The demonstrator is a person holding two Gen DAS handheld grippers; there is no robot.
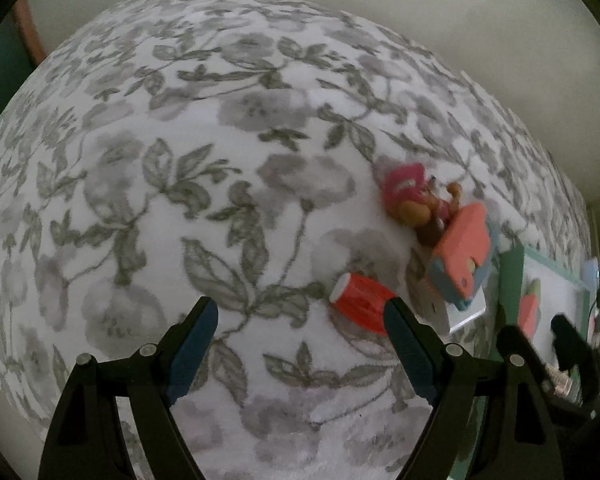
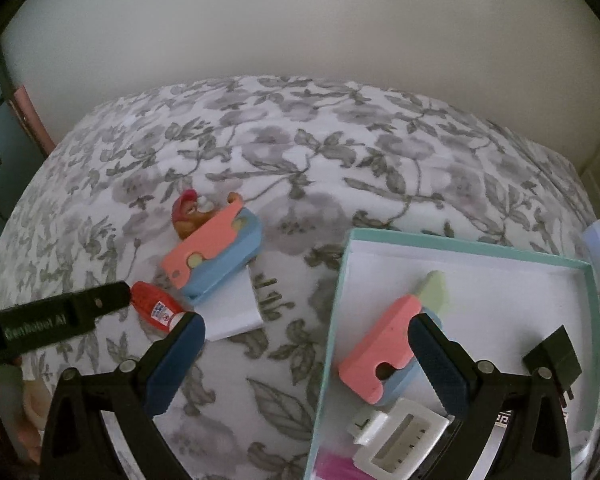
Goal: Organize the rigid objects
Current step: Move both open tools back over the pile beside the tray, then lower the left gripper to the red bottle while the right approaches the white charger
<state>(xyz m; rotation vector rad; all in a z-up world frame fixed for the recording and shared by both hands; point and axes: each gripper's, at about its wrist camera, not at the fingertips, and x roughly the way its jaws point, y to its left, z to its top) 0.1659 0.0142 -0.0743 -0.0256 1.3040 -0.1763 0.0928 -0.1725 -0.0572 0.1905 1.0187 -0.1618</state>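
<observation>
- My left gripper (image 1: 300,344) hangs over the floral bedspread (image 1: 180,160), jaws released and empty.
- A small red bottle (image 1: 360,306) lies just beside its right jaw; I judge it my next pick.
- My right gripper (image 2: 308,360) is also released, straddling the wall of the teal box (image 2: 332,320).
- Inside the box lies a pink-and-blue toy (image 2: 374,354).
- Next: centre the left jaws over the bottle, then clench.

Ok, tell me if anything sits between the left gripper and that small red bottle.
Nothing visible does. The left gripper is open over bare floral cover, and the red bottle lies just by its right finger. The pink and blue block and the figurine lie beyond the bottle, not in the way.
</observation>
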